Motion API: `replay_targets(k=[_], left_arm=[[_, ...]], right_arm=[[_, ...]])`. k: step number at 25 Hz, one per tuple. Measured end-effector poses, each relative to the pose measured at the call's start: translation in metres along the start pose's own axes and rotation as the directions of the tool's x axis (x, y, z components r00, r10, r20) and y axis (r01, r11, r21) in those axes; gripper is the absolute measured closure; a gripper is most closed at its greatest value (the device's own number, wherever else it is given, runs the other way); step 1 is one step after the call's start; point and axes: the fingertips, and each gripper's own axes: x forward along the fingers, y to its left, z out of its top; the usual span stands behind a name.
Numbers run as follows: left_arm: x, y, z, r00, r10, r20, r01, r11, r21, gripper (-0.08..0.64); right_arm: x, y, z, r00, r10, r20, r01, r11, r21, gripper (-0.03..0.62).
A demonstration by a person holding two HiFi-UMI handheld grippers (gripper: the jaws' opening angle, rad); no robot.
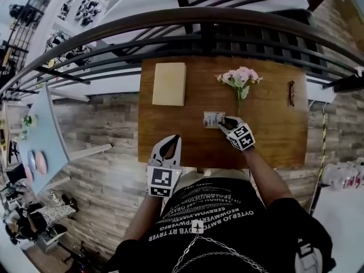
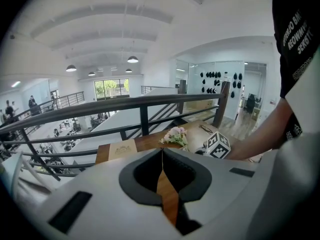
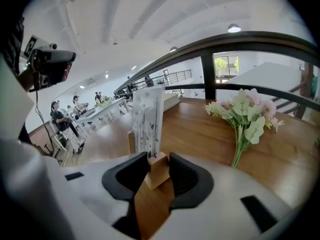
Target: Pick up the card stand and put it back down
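Observation:
The card stand (image 1: 212, 119) is a small wooden block holding an upright printed card, at the middle of the wooden table (image 1: 267, 141). In the right gripper view its block (image 3: 156, 170) sits wedged between the dark pads, with the card (image 3: 147, 119) rising above them. My right gripper (image 1: 223, 120) is shut on that block from the stand's right side. Whether the block touches the tabletop I cannot tell. My left gripper (image 1: 172, 140) hovers at the table's front edge, left of the stand; its tips (image 2: 161, 153) meet with nothing between them.
A cream booklet (image 1: 169, 83) lies at the table's far left. A bunch of pink flowers (image 1: 240, 78) lies just behind the stand, and a pair of glasses (image 1: 291, 92) at the far right. A dark railing (image 1: 170, 41) runs behind the table.

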Motion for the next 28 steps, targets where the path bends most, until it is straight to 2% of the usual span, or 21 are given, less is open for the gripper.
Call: replay_targets(k=[7,9,11,14,16,17,18,19,24,28], left_arm=[[-0.01,-0.003,-0.004,1.0,-0.011,-0.001,0.011,1.0,0.023,0.531],[-0.017,-0.004,-0.004,1.0,-0.011,0.008,0.01,0.999,0.03,0.531],[-0.025,-0.004,-0.002,1.0,-0.005,0.027,0.004,0.999,0.033,0.531],[-0.036,-0.002,0.003,0.997,-0.005,0.072,0.002,0.999,0.042,0.531],[-0.048,-0.003,0.011,0.991,-0.017,0.131,0.011,0.999,0.043,0.531],[-0.056,-0.004,0.016,0.986,-0.022,0.167,0.016,0.999,0.039,0.531],[-0.063,-0.004,0.023,0.979,-0.028,0.202,0.021,0.999,0.032,0.531],[-0.069,-0.005,0.029,0.972,-0.034,0.233,0.028,0.999,0.027,0.531],[-0.092,-0.009,0.047,0.951,-0.052,0.305,0.037,0.998,0.055,0.532],[-0.111,-0.013,0.05,0.953,-0.04,0.301,-0.01,0.987,0.163,0.531]], right_arm=[[-0.002,0.005,-0.018,0.996,-0.074,-0.039,0.068,0.988,-0.138,0.437],[-0.009,0.007,-0.015,0.995,-0.089,-0.035,0.084,0.988,-0.132,0.426],[-0.021,0.008,-0.009,0.993,-0.112,-0.021,0.109,0.987,-0.118,0.385],[-0.048,0.004,0.001,0.982,-0.186,0.025,0.187,0.979,-0.083,0.367],[-0.074,0.004,0.006,0.967,-0.243,0.076,0.245,0.969,-0.022,0.367],[-0.091,0.007,0.011,0.958,-0.267,0.109,0.268,0.964,0.008,0.401],[-0.107,0.012,0.018,0.947,-0.286,0.146,0.285,0.958,0.029,0.513],[-0.122,0.019,0.026,0.938,-0.295,0.181,0.293,0.955,0.037,0.577],[-0.182,0.068,0.068,0.91,-0.281,0.304,0.292,0.956,0.012,0.577],[-0.229,0.109,0.114,0.863,-0.295,0.41,0.338,0.94,-0.036,0.578]])
